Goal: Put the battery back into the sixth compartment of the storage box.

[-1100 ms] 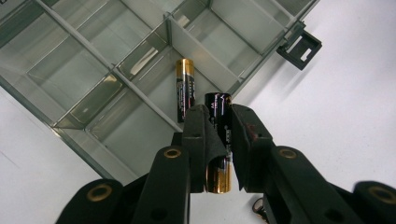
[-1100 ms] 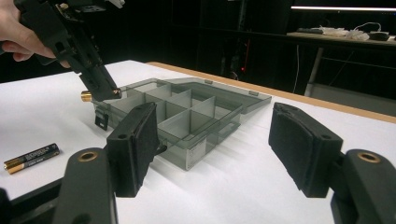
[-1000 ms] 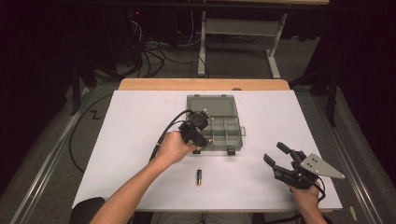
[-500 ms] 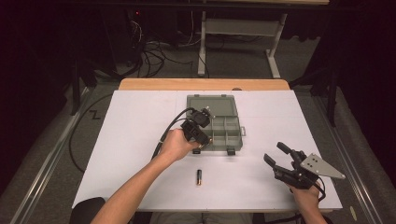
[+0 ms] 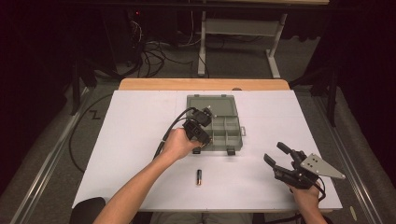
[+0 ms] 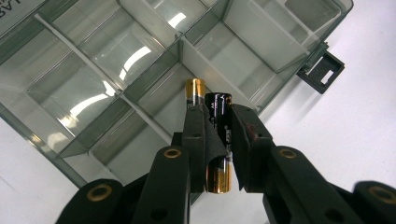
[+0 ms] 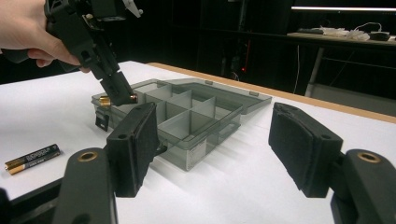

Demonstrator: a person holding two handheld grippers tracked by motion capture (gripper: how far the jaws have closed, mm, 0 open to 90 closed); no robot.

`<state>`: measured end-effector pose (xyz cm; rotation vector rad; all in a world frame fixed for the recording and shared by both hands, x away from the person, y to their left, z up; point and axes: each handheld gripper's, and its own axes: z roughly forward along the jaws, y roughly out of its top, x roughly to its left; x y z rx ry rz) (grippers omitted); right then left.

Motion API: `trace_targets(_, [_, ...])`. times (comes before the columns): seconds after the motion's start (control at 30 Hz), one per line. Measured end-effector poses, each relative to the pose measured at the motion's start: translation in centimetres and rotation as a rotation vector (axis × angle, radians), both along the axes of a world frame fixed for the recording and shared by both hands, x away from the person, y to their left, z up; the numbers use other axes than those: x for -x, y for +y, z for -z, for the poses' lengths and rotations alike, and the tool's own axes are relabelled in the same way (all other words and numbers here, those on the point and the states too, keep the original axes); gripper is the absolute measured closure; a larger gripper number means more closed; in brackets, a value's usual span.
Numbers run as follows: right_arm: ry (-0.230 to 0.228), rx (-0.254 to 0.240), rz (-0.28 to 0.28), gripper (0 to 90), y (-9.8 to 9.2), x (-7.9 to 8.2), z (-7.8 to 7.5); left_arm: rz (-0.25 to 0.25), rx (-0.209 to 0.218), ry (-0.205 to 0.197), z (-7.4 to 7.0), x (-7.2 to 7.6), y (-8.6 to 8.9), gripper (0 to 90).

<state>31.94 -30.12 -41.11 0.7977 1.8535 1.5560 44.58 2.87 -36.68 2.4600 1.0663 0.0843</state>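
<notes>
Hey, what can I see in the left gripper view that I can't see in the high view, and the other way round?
Left gripper view: the left gripper shut on a battery, with a second battery lying in the compartment beyond it.
High view: a loose battery on the white table, and the right gripper with its fingers apart.
Both: the grey compartment box with its lid open.

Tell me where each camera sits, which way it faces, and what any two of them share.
High view: above the person's side, looking forward and down at the table; both forearms and grippers.
Left gripper view: on the left gripper, looking down into the organizer box; its jaws clamp a battery.
Right gripper view: on the right gripper, looking level across; open jaws.
Shared: box, loose battery.
</notes>
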Motion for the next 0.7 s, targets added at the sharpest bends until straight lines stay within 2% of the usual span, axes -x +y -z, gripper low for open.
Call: trace_targets(0.7, [-0.001, -0.002, -0.003, 34.6, -0.02, 0.01, -0.02, -0.011, -0.002, -0.011, 0.24, -0.72, -0.73, 75.6])
